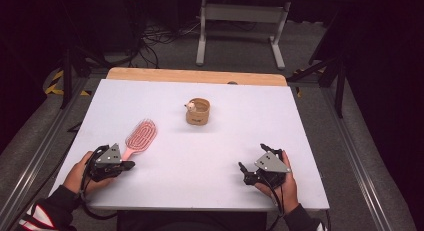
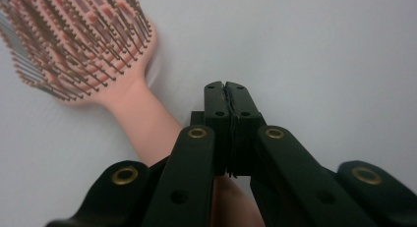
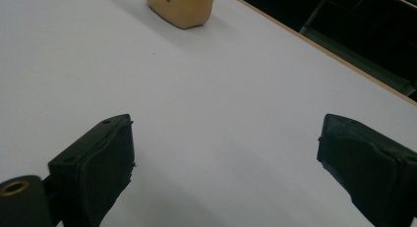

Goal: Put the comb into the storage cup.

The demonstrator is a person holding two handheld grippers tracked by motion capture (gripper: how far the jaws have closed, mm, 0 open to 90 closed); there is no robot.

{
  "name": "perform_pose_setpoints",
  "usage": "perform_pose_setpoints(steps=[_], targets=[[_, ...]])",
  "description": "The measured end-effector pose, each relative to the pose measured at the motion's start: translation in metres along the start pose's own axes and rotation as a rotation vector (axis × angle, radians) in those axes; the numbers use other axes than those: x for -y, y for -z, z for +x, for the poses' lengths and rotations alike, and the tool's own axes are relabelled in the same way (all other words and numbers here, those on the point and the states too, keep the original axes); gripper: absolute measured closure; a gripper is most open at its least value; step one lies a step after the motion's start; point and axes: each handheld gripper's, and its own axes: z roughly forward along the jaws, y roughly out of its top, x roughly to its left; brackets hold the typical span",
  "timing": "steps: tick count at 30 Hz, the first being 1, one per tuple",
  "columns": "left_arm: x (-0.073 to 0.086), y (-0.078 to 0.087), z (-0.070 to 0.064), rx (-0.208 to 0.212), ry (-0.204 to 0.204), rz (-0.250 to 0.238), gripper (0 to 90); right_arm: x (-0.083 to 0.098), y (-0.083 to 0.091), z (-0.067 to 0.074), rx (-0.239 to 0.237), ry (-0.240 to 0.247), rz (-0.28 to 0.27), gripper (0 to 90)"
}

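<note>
In the high view, a pink hairbrush [image 1: 139, 137] lies on the white table [image 1: 210, 156] at the left, its handle pointing toward the left gripper [image 1: 131, 165], which sits just beside the handle's end. The right gripper [image 1: 243, 172] rests near the table's front right, well apart from a tan cup [image 1: 198, 111] standing mid-table. In the left gripper view, the jaws are clenched together with nothing between them; the brush handle [image 2: 147, 124] passes beside and beneath them. In the right gripper view, the jaws stand wide apart over bare table, released, with the cup [image 3: 181, 7] far ahead.
</note>
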Motion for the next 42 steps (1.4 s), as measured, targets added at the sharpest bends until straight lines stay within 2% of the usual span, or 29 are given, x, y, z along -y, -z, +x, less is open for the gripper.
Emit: perform_pose_setpoints(steps=[7, 11, 13, 15, 17, 19, 21, 24, 25, 26, 27, 29, 31, 33, 35, 37, 39, 41, 42], targets=[[0.011, 0.01, 0.005, -0.024, 0.042, -0.005, 89.3, 0.0, -0.001, 0.0, -0.003, 0.005, 0.004, 7.7], [0.012, 0.017, 0.005, -0.026, 0.059, -0.035, 87.4, 0.0, -0.001, 0.001, -0.006, 0.006, 0.004, 7.7], [0.009, 0.025, 0.004, -0.022, 0.085, -0.077, 87.1, 0.0, -0.001, 0.001, -0.01, 0.006, 0.001, 7.7], [0.006, 0.034, 0.004, -0.062, 0.13, -0.1, 84.7, 0.0, 0.0, 0.0, -0.009, 0.006, 0.001, 7.7], [0.004, 0.039, 0.006, -0.097, 0.19, -0.105, 77.6, 0.0, 0.0, 0.0, -0.009, 0.005, 0.001, 7.8], [0.003, 0.039, 0.008, -0.135, 0.235, -0.089, 70.8, 0.0, -0.001, 0.0, -0.008, 0.007, 0.003, 7.7], [0.001, 0.037, 0.01, -0.189, 0.275, -0.046, 58.2, 0.0, -0.001, 0.001, -0.009, 0.011, 0.006, 7.7], [-0.004, 0.032, 0.014, -0.24, 0.344, 0.012, 37.2, 0.001, -0.002, 0.001, -0.015, 0.011, 0.013, 7.8], [-0.007, 0.027, 0.019, -0.245, 0.398, 0.056, 24.5, 0.001, -0.003, 0.001, -0.017, 0.011, 0.019, 7.8], [-0.007, 0.027, 0.019, -0.245, 0.398, 0.056, 21.8, 0.001, -0.003, 0.001, -0.017, 0.011, 0.019, 7.8], [-0.009, 0.024, 0.02, -0.247, 0.419, 0.074, 21.8, 0.001, -0.003, 0.002, -0.017, 0.013, 0.021, 7.8], [-0.011, 0.016, 0.025, -0.244, 0.438, 0.125, 14.8, 0.001, -0.004, 0.002, -0.019, 0.012, 0.021, 7.9], [-0.012, 0.008, 0.028, -0.228, 0.461, 0.142, 13.5, 0.001, -0.004, 0.002, -0.02, 0.013, 0.023, 7.9], [-0.015, -0.001, 0.032, -0.201, 0.467, 0.189, 13.8, 0.001, -0.004, 0.002, -0.022, 0.014, 0.025, 7.9], [-0.017, -0.007, 0.035, -0.197, 0.456, 0.219, 13.8, 0.002, -0.005, 0.002, -0.022, 0.014, 0.025, 7.9], [-0.019, -0.01, 0.037, -0.189, 0.459, 0.23, 15.1, 0.002, -0.005, 0.002, -0.022, 0.017, 0.027, 7.9], [-0.019, -0.011, 0.038, -0.18, 0.463, 0.227, 15.7, 0.002, -0.005, 0.002, -0.024, 0.016, 0.027, 7.9], [-0.018, -0.011, 0.041, -0.15, 0.472, 0.217, 18.2, 0.002, -0.005, 0.002, -0.025, 0.013, 0.029, 7.9], [-0.018, -0.011, 0.042, -0.154, 0.472, 0.211, 19.7, 0.002, -0.006, 0.002, -0.025, 0.012, 0.029, 7.9]])
